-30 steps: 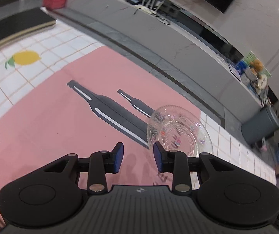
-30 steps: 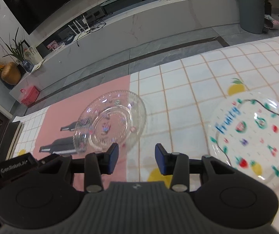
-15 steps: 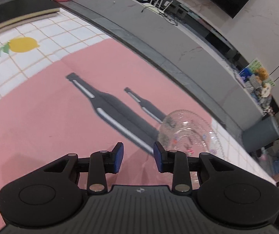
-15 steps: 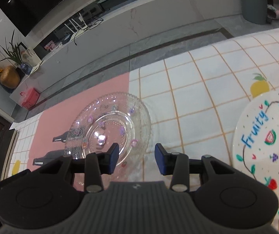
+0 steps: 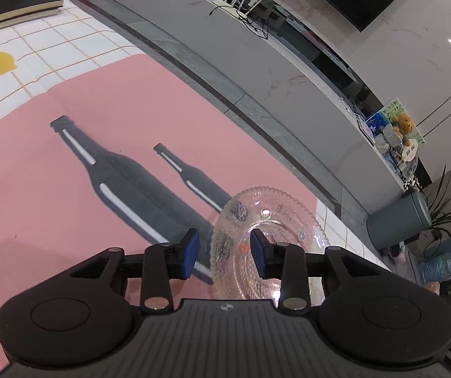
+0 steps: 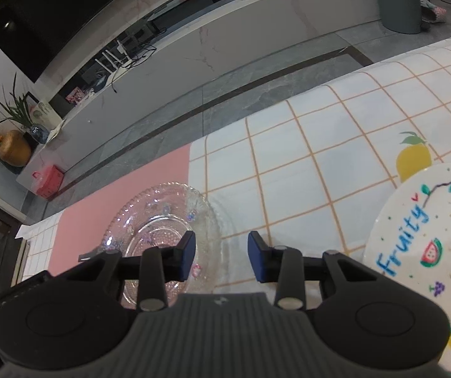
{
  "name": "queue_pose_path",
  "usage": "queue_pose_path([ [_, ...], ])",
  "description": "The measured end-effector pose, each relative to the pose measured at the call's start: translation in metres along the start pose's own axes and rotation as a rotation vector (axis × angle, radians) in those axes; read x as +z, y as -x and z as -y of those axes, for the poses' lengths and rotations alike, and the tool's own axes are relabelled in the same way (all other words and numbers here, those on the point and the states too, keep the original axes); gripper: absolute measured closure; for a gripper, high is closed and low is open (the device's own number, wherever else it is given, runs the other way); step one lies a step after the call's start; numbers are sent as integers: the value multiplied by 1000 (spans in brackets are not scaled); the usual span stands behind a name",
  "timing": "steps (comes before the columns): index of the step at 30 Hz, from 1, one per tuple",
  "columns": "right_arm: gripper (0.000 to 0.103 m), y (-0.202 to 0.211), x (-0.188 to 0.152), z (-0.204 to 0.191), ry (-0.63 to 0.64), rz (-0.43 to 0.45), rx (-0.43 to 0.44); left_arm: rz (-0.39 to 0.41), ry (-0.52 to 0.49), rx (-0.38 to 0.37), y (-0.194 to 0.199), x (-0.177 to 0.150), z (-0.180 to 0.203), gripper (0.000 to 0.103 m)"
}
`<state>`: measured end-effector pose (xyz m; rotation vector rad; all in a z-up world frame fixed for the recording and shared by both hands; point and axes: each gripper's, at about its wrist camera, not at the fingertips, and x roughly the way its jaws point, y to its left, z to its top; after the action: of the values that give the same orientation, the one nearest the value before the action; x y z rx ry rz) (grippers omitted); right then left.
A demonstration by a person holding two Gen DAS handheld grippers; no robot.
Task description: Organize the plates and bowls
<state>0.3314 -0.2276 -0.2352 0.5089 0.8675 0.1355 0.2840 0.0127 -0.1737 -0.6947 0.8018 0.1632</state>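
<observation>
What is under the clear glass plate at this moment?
The glass plate lies across the seam of the pink mat and the white grid cloth; both show through it. Its near edge is hidden by the right gripper.

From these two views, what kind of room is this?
Probably a home living room: a large dark television screen above a long low marble media console, with potted plants at its end.

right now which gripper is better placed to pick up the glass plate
Left. The left gripper has the glass plate's near rim between its open pads; the right gripper straddles the plate's far edge.
</observation>
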Motion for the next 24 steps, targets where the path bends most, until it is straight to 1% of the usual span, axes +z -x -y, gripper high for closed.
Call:
queue_pose_path([
  [4,69,-3,4,5,-38,7,16,3,33,-20,-5,2,-2,62],
  [6,71,-4,4,6,-53,4,31,4,12,-21,-8,4,1,62],
  [7,80,-6,4,6,-53,-5,35,2,1,-19,-9,3,3,65],
  [8,84,-8,3,5,-54,-16,42,4,-4,-14,-9,3,4,71],
  [9,91,-9,2,5,-56,-22,48,6,-8,-3,-10,3,5,73],
  [11,93,-10,1,6,-62,-24,58,10,-15,17,-10,2,6,83],
  [12,95,-10,1,7,-65,-22,58,13,-15,24,-10,1,6,85],
  [13,95,-10,1,7,-68,-21,59,16,-13,30,-10,1,5,89],
  [18,97,-6,1,6,-60,-19,64,20,7,33,-6,1,3,91],
  [24,99,8,1,3,-34,-17,55,20,-15,45,6,-6,7,94],
])
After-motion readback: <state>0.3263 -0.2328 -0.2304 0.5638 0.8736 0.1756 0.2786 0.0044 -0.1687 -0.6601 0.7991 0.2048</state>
